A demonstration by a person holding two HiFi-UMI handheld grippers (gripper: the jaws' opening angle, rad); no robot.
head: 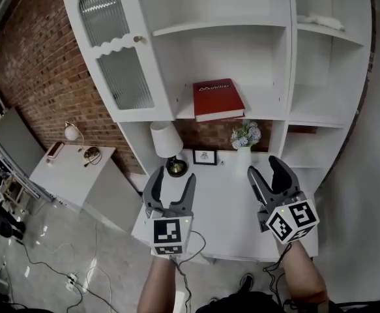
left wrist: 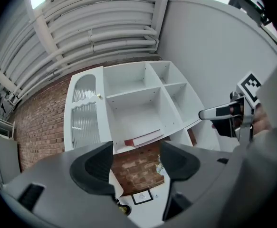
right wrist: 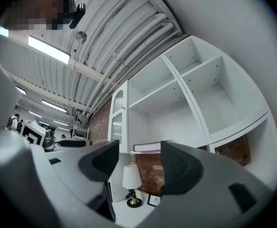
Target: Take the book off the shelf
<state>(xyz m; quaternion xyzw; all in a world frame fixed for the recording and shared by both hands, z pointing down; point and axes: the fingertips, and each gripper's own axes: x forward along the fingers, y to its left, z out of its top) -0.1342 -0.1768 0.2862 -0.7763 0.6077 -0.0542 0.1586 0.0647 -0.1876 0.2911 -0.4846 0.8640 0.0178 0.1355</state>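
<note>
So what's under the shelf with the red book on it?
A lamp, a small framed picture and a vase of flowers stand on the white desk, against a brick wall. The shelf hides the top of that wall.

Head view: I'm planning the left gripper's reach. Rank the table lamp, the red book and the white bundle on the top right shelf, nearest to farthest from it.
1. Table lamp, on the desk just ahead of the left gripper.
2. Red book, lying flat on the middle shelf, up and right.
3. White bundle, top right shelf, farthest.
</note>
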